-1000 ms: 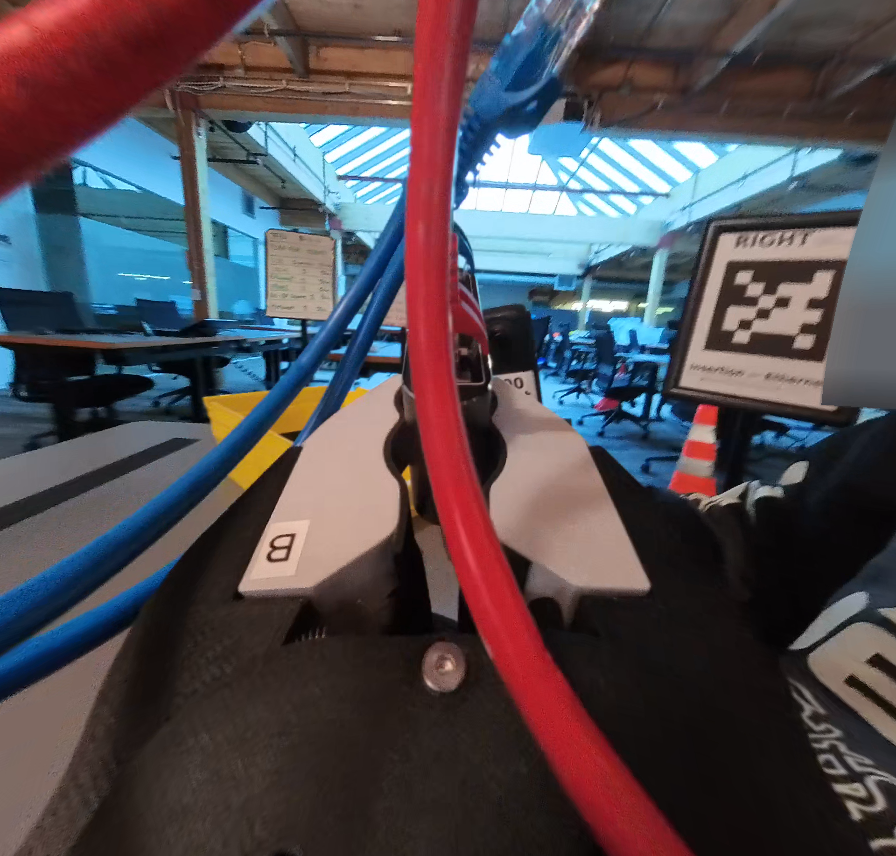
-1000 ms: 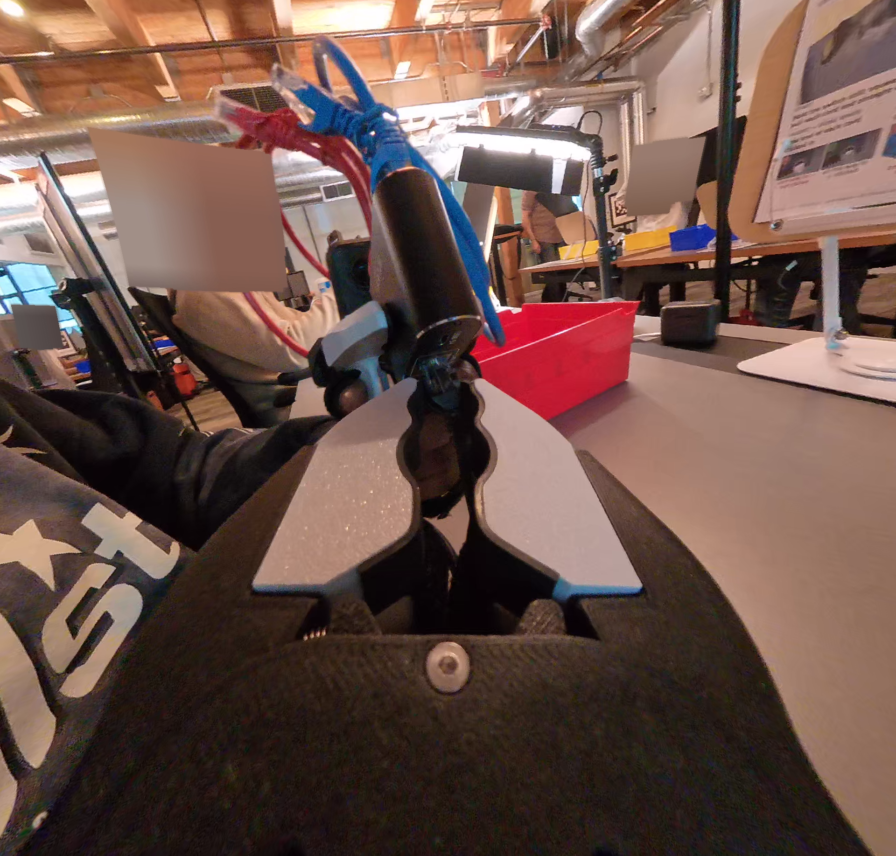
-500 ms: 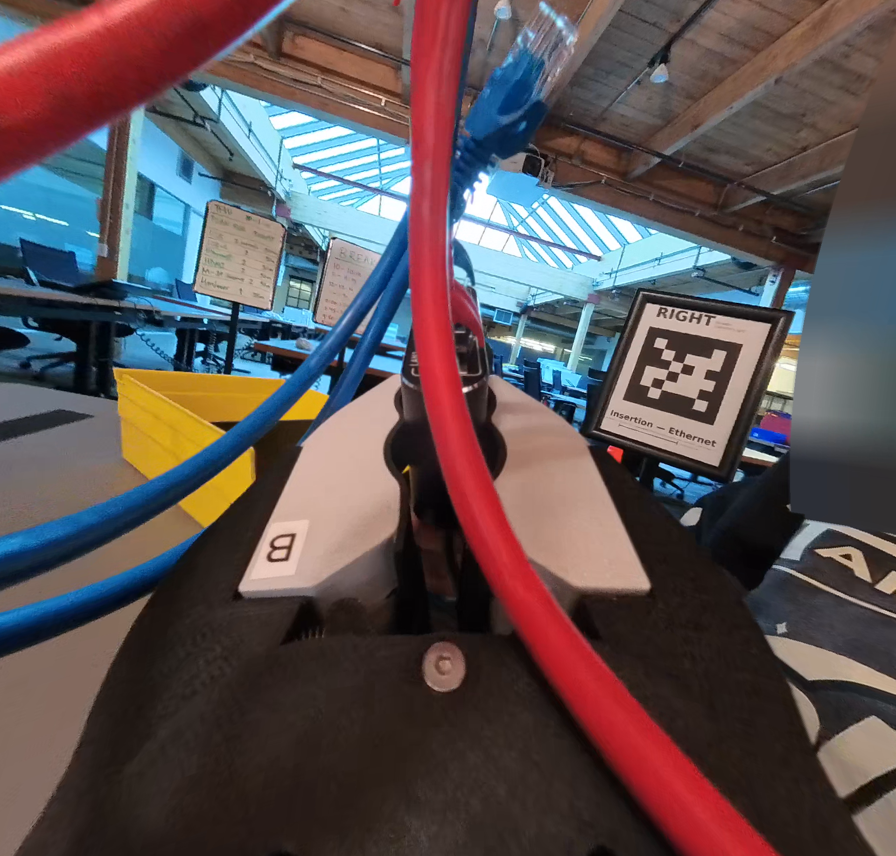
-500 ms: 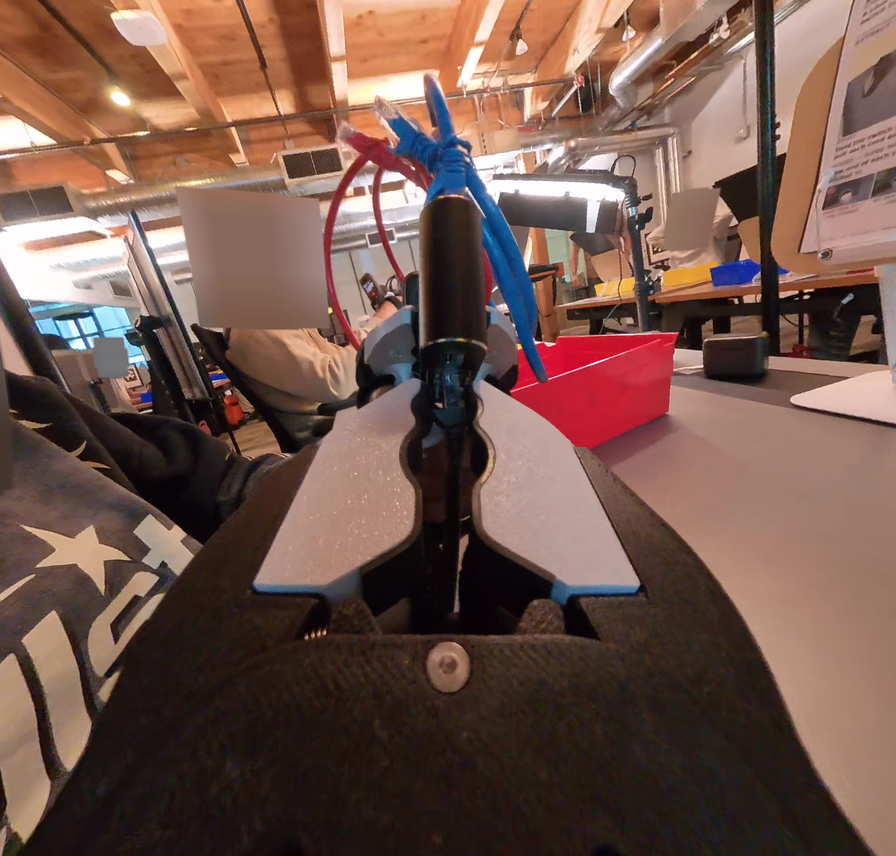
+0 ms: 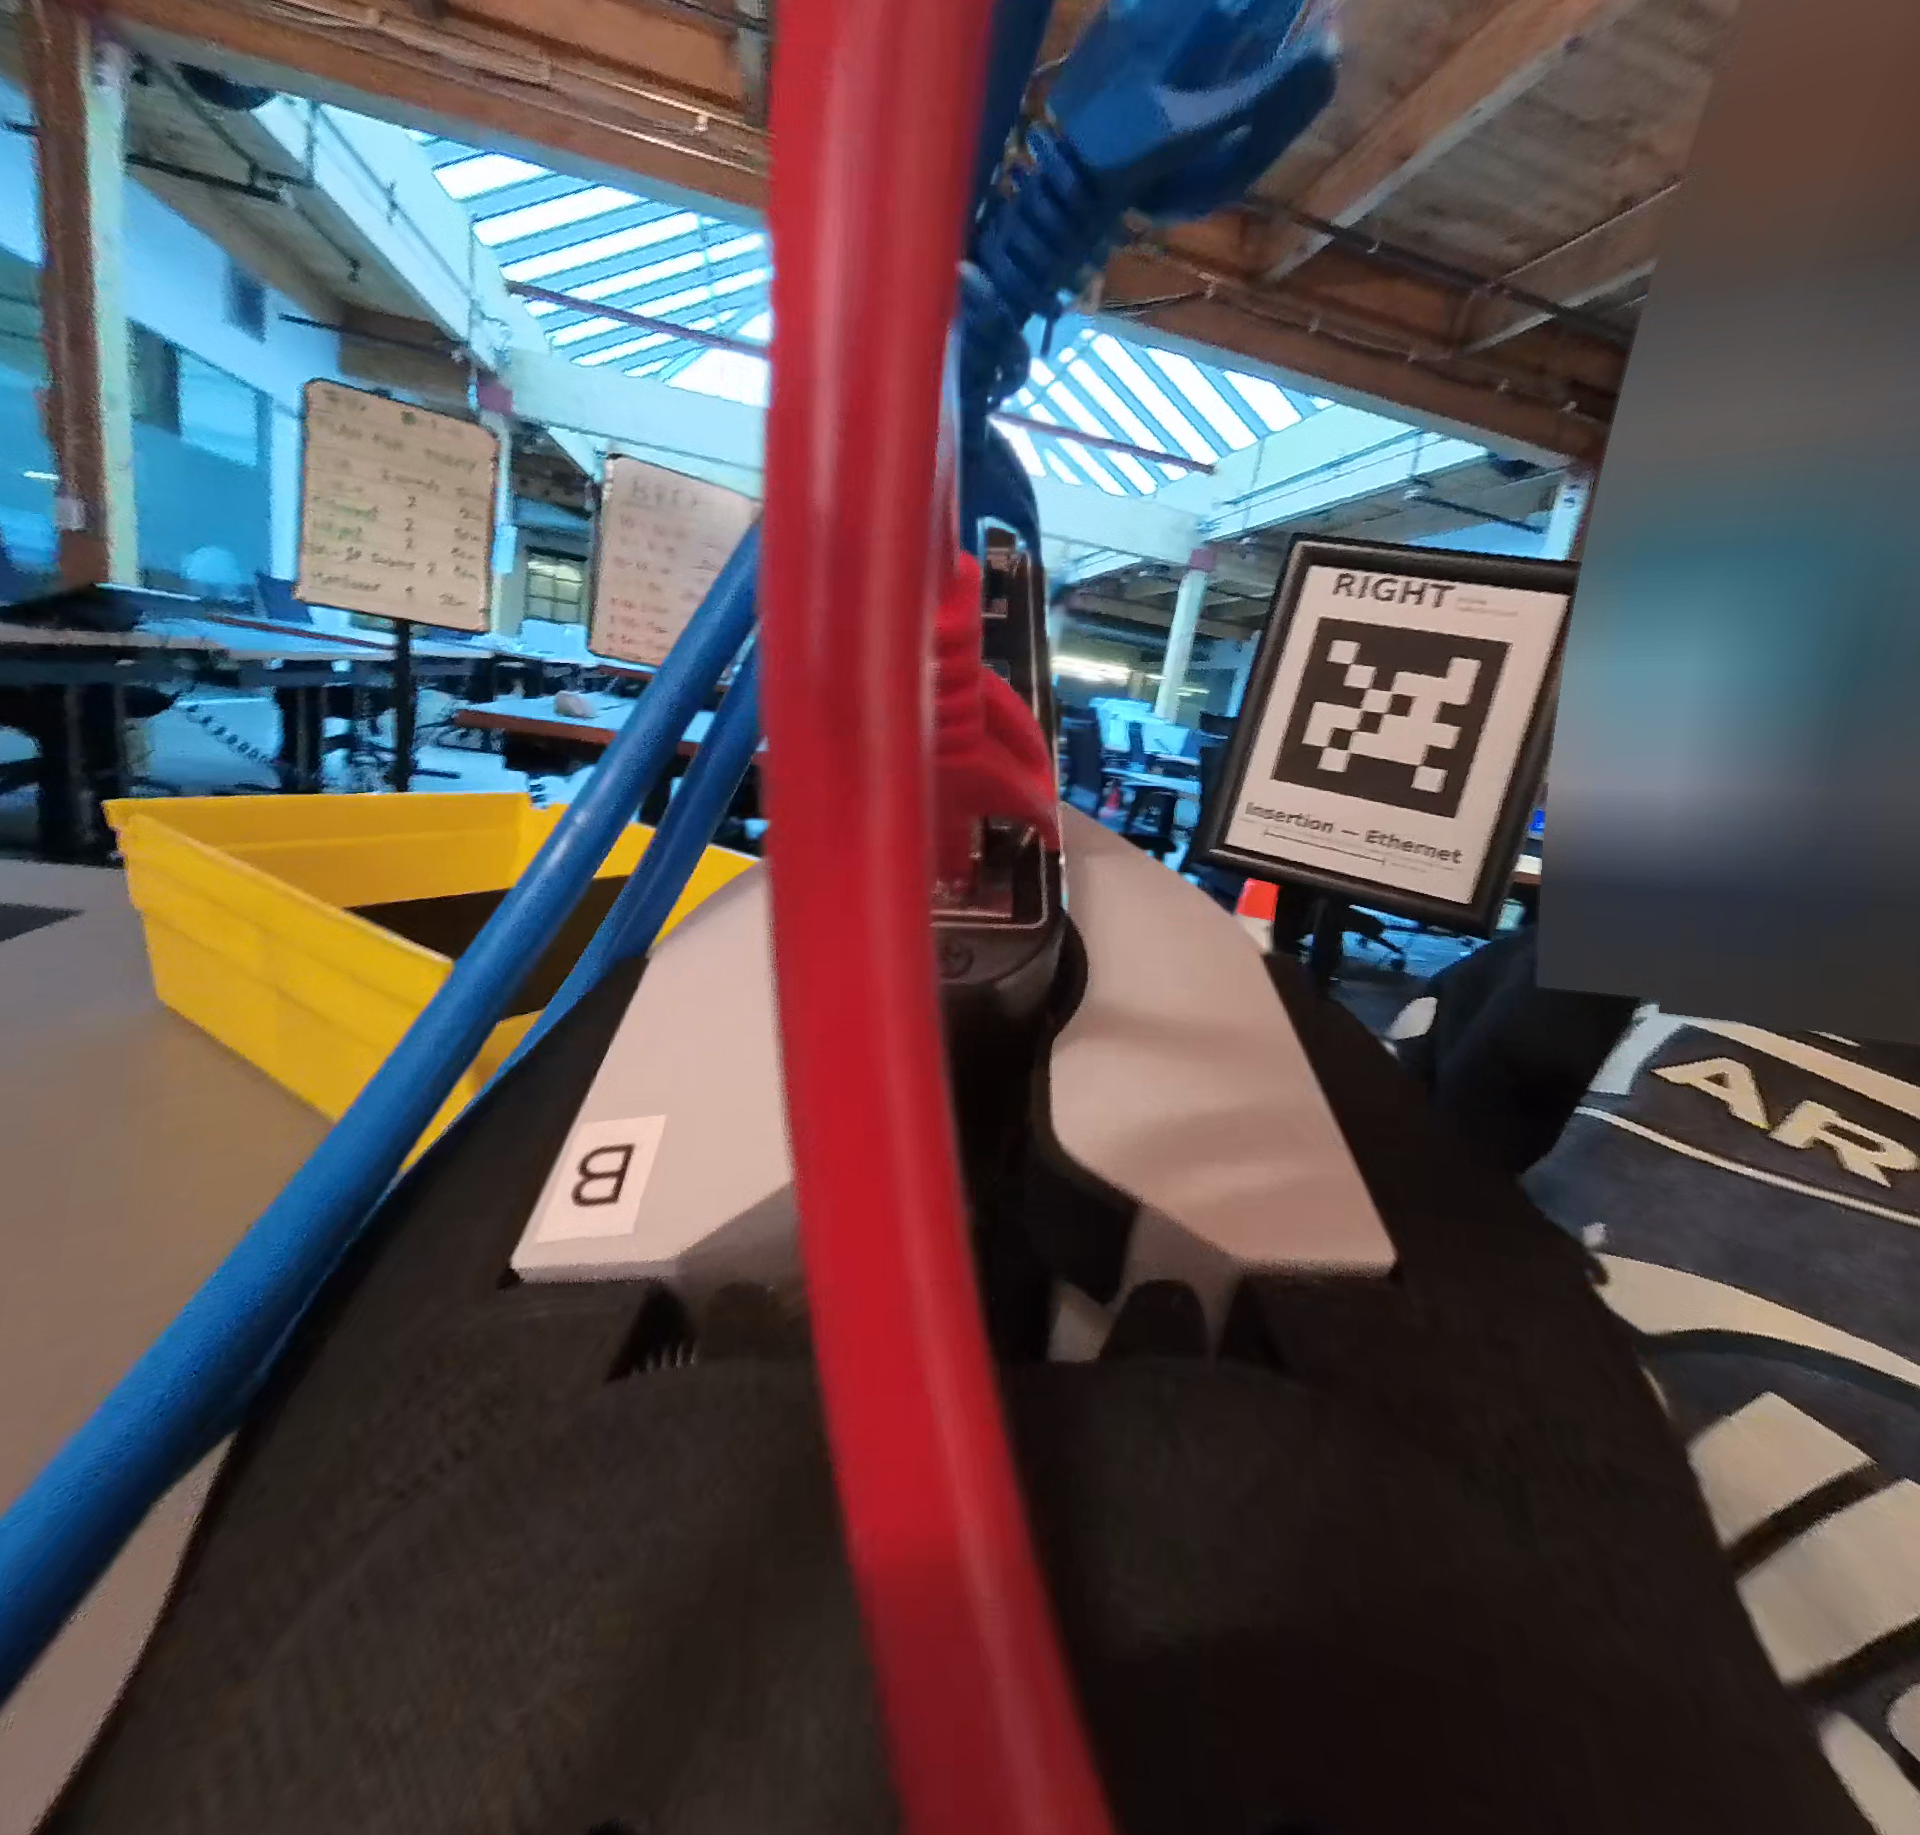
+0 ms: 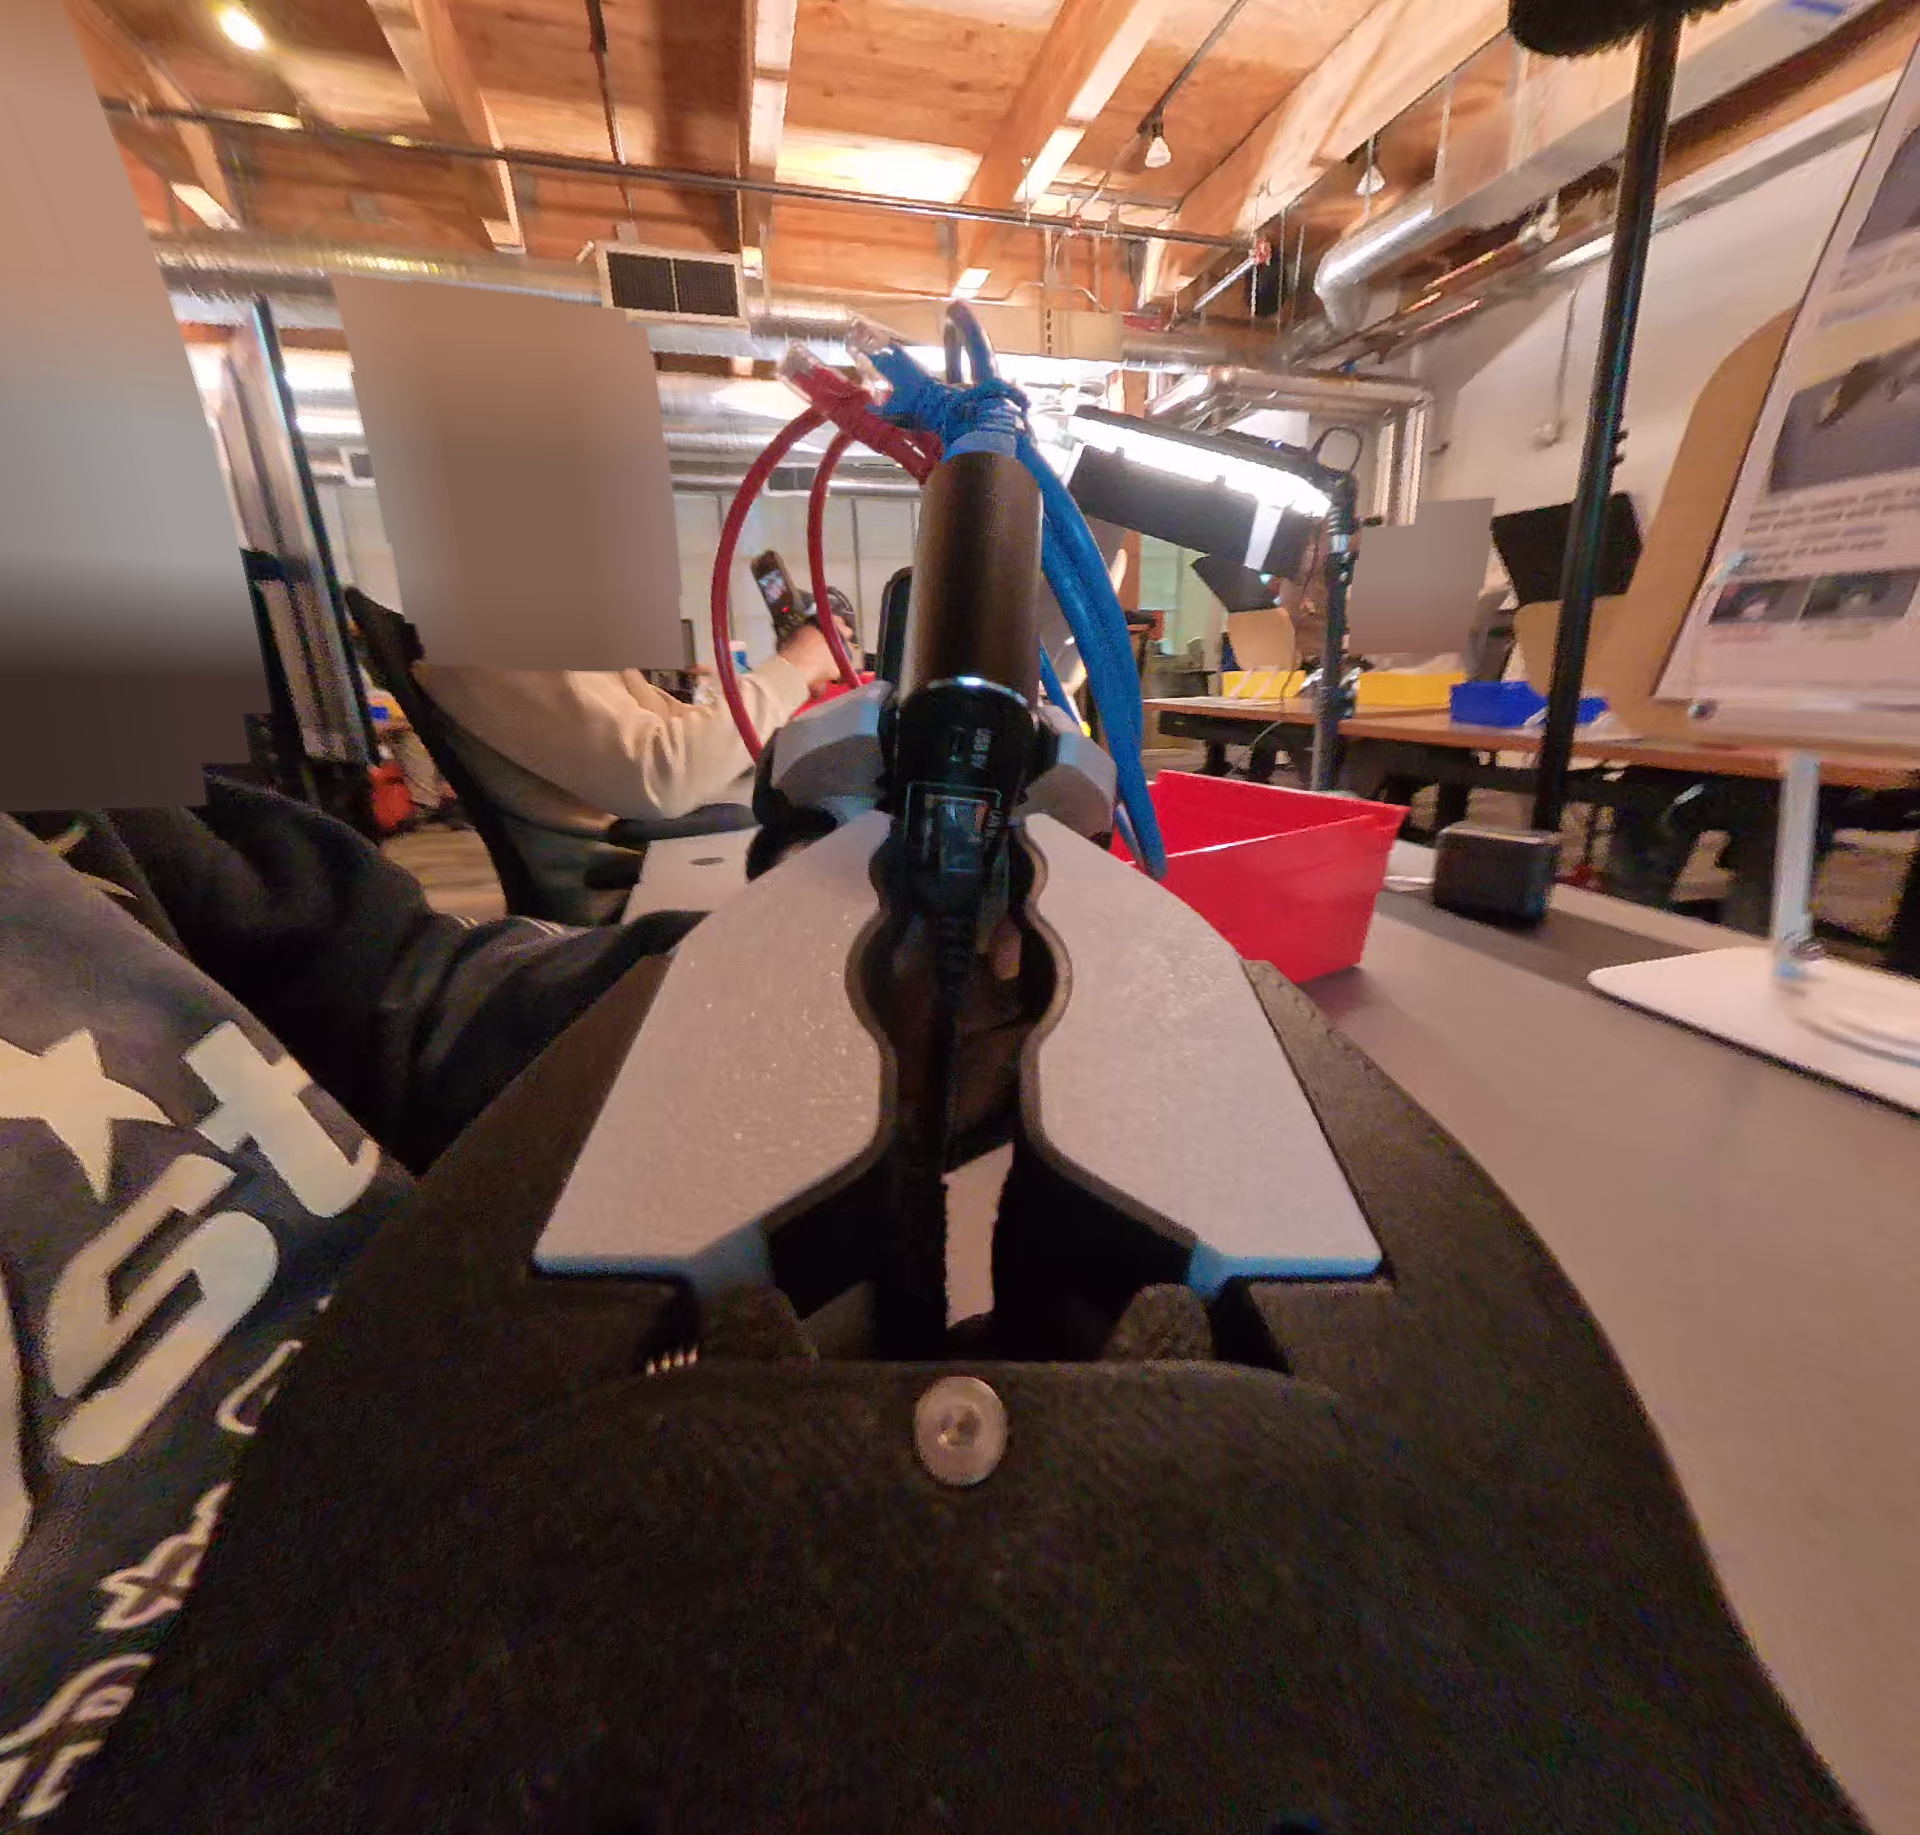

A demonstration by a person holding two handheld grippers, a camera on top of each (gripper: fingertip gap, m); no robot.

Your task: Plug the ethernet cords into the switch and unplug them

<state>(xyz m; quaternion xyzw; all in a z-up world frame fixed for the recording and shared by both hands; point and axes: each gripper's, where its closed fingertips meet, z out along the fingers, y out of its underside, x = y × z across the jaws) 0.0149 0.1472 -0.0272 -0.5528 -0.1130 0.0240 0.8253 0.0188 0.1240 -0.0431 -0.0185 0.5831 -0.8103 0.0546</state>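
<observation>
Both grippers hold one black switch between them, lifted above the table. My left gripper (image 5: 1000,918) is shut on one end of the switch (image 5: 1013,829); a red plug (image 5: 966,736) sits at its port face. A red cord (image 5: 862,850) and blue cords (image 5: 499,996) hang across the view, with a loose blue plug (image 5: 1174,92) blurred at the top. My right gripper (image 6: 961,845) is shut on the other end of the switch (image 6: 975,590). Beyond it, the left gripper's grey fingers (image 6: 821,751) show. Red cord loops (image 6: 732,580), blue cords (image 6: 1101,663) and loose plugs (image 6: 831,383) rise above.
A yellow bin (image 5: 301,912) stands on the grey table left of the left gripper, a framed marker sign (image 5: 1387,725) at right. A red bin (image 6: 1262,871), a small black box (image 6: 1496,871) and a white stand base (image 6: 1756,1006) are on the table (image 6: 1662,1266). A seated person (image 6: 613,736) is behind. My two grippers' fingertips are within a few centimetres of each other.
The switch has swung from leaning left to nearly in line with the right gripper. The loose blue plug has come closer to the left camera. Both grips are unchanged.
</observation>
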